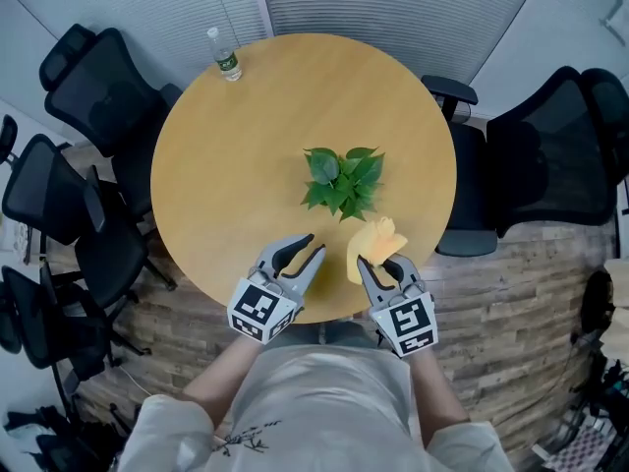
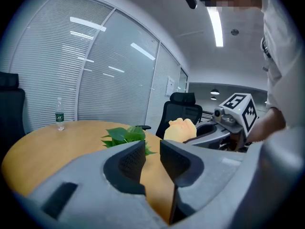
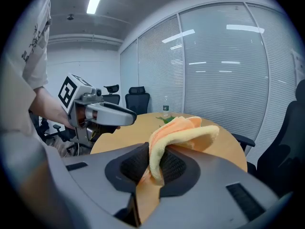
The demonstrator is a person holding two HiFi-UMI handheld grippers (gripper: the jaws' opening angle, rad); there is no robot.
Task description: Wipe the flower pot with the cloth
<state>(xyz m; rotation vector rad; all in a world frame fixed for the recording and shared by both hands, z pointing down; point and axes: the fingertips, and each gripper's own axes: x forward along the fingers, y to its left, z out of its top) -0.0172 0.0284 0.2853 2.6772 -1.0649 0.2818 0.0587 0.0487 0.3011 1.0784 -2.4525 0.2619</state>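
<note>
Here's the round, light wooden table [image 1: 226, 185] filling the middle of the head view, with black mesh office chairs [image 1: 98, 87] on both sides and slatted blinds behind. At the near edge stands the person in a pale shirt [image 1: 324, 401], both arms forward. The left gripper [image 1: 313, 246] sits over the table's near rim, its grey jaws a narrow gap apart with nothing between them, only bare tabletop showing through. Just beside it, the right gripper [image 1: 383, 264] is clenched on a soft yellow-orange cloth [image 1: 371, 244], which bunches up between the pads and flops over the top of them. The cloth hangs near the leafy green plant [image 1: 342, 180] at the table's centre, a little short of its leaves. And the flower pot? It's tucked under that foliage, so its body can't be made out in any view. Far across, at the table's back edge, a clear plastic water bottle [image 1: 225, 57] stands upright, well apart from everything.
</note>
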